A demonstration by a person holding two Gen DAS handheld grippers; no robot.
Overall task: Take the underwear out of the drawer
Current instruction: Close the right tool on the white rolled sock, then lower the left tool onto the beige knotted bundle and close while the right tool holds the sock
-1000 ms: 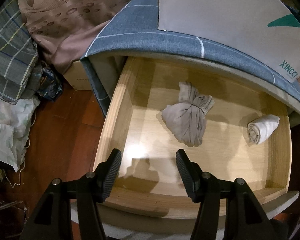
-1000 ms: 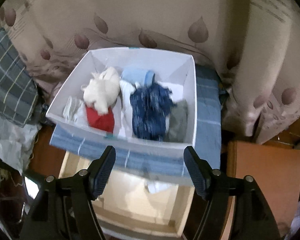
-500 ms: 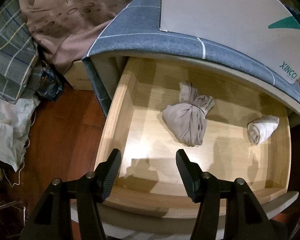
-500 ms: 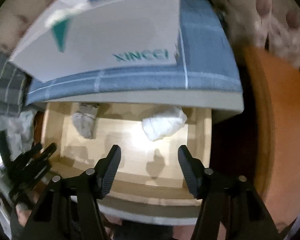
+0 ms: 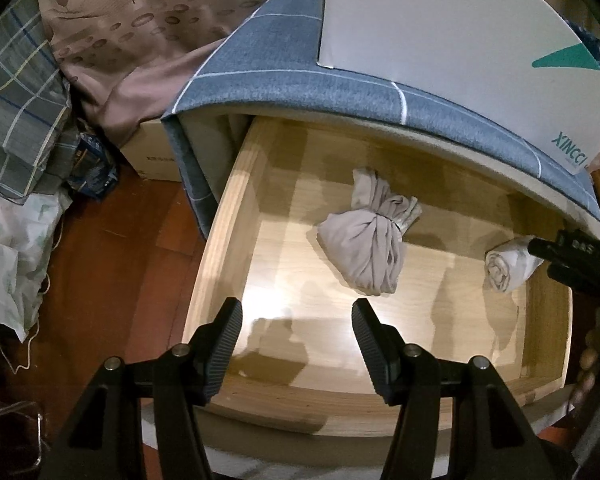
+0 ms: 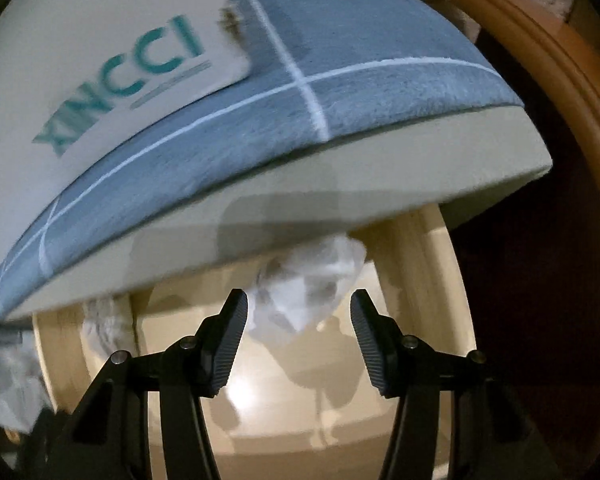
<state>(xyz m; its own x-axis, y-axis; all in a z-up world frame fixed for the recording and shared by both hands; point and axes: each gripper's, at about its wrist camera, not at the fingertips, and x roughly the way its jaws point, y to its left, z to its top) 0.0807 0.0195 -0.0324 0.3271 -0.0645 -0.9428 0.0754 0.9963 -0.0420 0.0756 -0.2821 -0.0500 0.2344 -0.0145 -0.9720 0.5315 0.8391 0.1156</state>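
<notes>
1. Drawer (image 5: 220, 240) stands pulled out under the blue checked top (image 5: 300, 80), and I see two pieces of underwear on its wooden floor.
2. Grey bundle (image 5: 370, 248), tied near one end, lies mid-drawer, ahead of my left gripper (image 5: 296, 344).
3. Left gripper's jaws stand apart over the front of the drawer, with nothing between them.
4. White roll (image 5: 508, 266) lies near the drawer's right wall, well apart from the grey bundle.
5. Right gripper (image 6: 298, 336) points down at that roll; its jaws are closing, with the roll just ahead of the tips, and I see no pad pressing on it.
6. White box (image 5: 440, 40) marked XINCCI sits on the checked top.
</notes>
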